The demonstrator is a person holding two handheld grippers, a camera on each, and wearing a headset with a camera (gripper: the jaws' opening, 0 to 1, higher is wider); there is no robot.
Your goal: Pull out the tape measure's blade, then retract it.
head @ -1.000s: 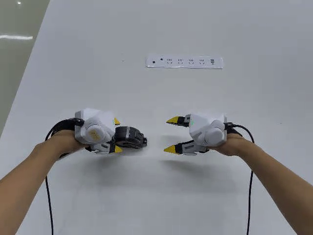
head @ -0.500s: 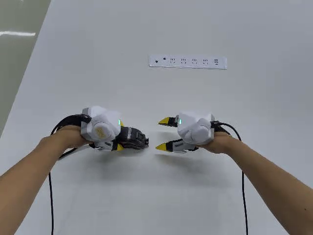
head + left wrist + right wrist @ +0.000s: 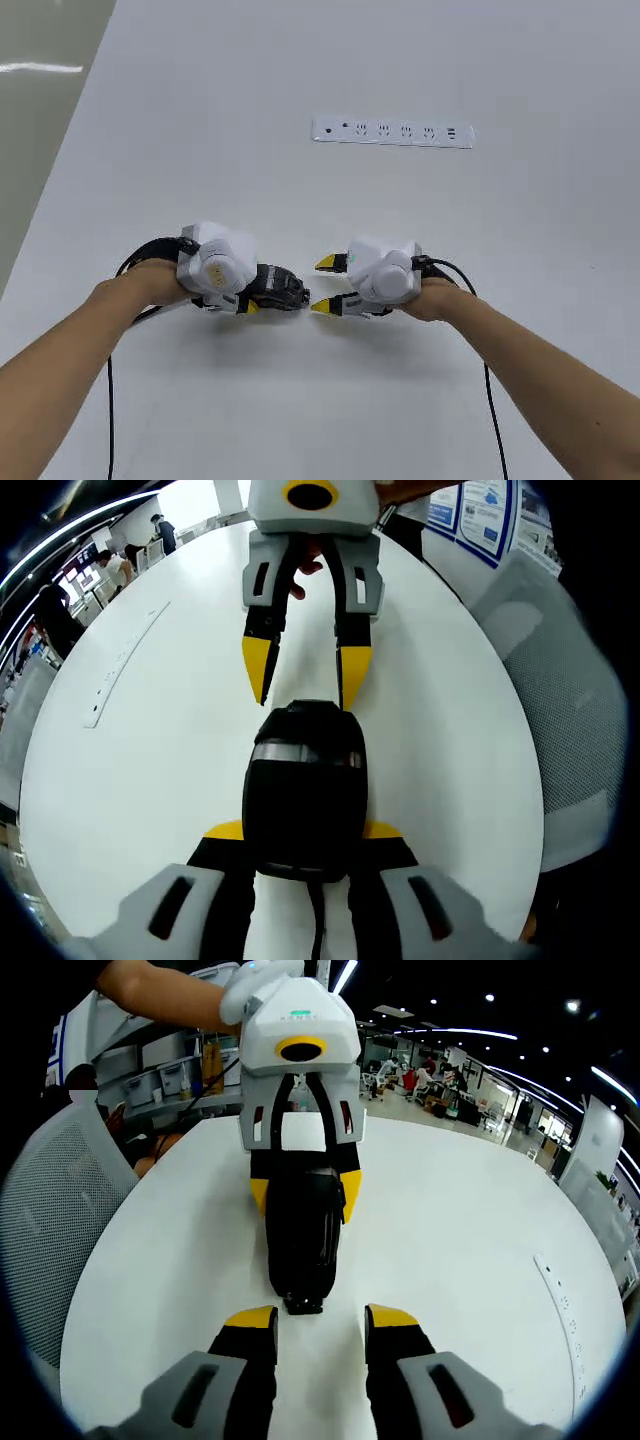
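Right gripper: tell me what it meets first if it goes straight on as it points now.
The tape measure, near end first, clamped in the left gripper. It lies dead ahead of the open right gripper, seemingly very close.

Count's easy: one tape measure (image 3: 276, 287), one power strip (image 3: 392, 132), one table (image 3: 300, 400), two grippers: left gripper (image 3: 303, 830), right gripper (image 3: 322, 285).

White left tongs (image 3: 250, 287), white right tongs (image 3: 320, 285) (yellow tips), black cables (image 3: 108, 420)
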